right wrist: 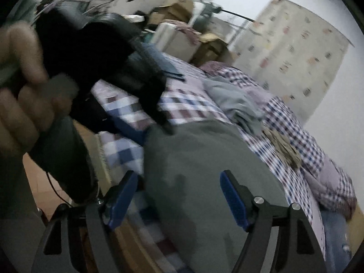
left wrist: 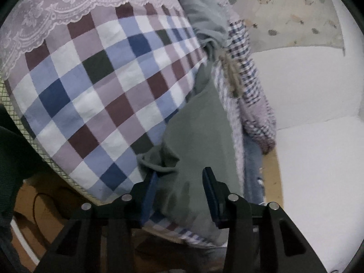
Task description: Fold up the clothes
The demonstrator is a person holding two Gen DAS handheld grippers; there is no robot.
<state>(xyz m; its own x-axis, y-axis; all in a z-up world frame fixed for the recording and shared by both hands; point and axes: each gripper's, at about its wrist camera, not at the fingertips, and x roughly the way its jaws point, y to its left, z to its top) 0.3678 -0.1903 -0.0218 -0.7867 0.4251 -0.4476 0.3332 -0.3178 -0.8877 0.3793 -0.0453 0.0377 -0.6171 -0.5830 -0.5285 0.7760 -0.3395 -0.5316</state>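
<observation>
A grey-green garment (left wrist: 200, 141) lies over the edge of a bed covered with a checked sheet (left wrist: 91, 86). My left gripper (left wrist: 180, 178) hovers open over the garment's near end, its blue pads apart, with a folded hem just by the left pad. In the right wrist view the same grey-green garment (right wrist: 204, 170) spreads below my right gripper (right wrist: 179, 195), which stands open above it with nothing between its fingers. The left gripper (right wrist: 169, 132) shows there as a dark blurred shape, held by a hand (right wrist: 22, 95), with its tip at the garment's far edge.
A pile of other clothes runs along the bed: a light grey piece (right wrist: 234, 100), a small-check shirt (right wrist: 293, 122) and jeans (right wrist: 336, 234). A lace cover (left wrist: 56, 6) lies at the bed's head. White wall and patterned curtain (right wrist: 295, 52) stand behind; boxes (right wrist: 177, 11) crowd the far corner.
</observation>
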